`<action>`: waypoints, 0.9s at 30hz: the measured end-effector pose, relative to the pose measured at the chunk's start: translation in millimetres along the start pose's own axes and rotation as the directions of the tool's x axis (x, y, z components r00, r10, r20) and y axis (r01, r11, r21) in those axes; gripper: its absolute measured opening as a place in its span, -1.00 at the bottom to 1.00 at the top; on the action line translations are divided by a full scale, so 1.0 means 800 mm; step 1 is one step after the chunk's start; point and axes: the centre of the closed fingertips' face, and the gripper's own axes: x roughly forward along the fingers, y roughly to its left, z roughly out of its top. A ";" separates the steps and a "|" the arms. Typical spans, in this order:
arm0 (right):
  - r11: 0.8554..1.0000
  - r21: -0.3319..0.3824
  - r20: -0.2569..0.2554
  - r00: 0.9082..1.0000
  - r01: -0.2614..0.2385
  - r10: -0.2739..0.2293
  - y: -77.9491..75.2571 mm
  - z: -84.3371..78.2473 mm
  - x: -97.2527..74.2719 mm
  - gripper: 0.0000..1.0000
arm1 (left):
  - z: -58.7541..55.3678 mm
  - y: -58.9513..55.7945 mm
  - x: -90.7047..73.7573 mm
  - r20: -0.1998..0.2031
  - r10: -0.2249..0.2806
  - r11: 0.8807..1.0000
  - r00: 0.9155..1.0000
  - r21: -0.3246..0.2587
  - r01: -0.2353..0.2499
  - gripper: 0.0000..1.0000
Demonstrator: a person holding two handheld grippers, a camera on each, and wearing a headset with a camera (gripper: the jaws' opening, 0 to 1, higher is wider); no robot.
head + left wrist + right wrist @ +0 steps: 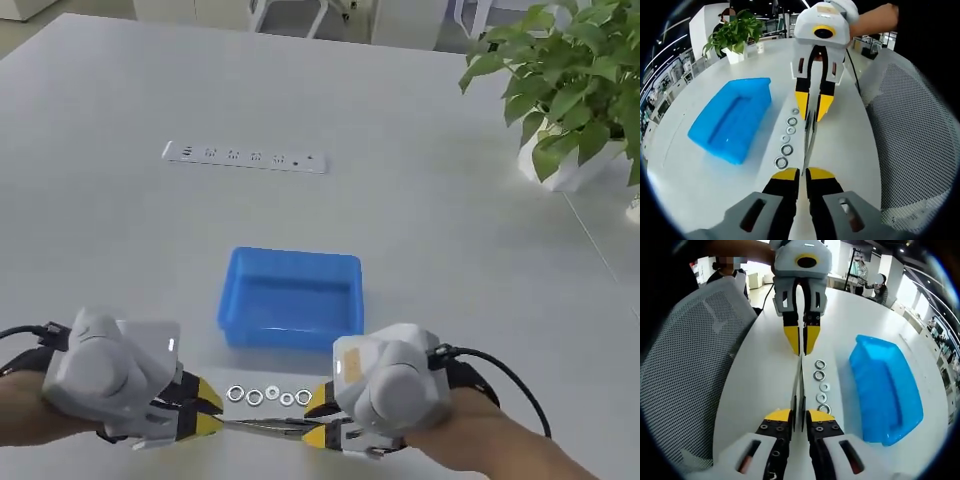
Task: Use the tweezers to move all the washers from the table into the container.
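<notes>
Lighting: I log bright, even overhead light across the white table [420,230].
Shadows: soft and faint, with a thin one along the near wall of the blue container [290,338].
Glare: pale sheen on the far tabletop.
Sharpness: my head view is slightly soft.
Distortion: both gripper views bow heavily and smear toward the edges.

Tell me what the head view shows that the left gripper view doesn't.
Head view adds a white power strip beyond the blue container. Left gripper view adds a mesh chair back. Both share the container, the row of washers, the potted plant, and the left gripper and right gripper, each shut on one end of the tweezers.
</notes>
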 end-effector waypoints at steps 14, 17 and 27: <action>1.000 -0.013 -0.008 1.000 -0.001 0.001 0.002 0.000 0.001 -0.78 | -0.007 -0.002 0.006 -0.023 -0.023 0.999 0.999 0.024 0.024 -0.87; 1.000 -0.013 -0.010 1.000 0.000 0.000 0.002 0.000 0.001 -0.78 | -0.009 -0.005 0.006 -0.035 -0.039 0.999 0.999 0.031 0.040 -0.89; 1.000 -0.016 -0.019 1.000 0.007 -0.007 0.003 -0.001 0.000 -0.77 | 0.007 -0.011 -0.009 -0.029 -0.042 0.999 0.999 -0.002 0.042 -0.90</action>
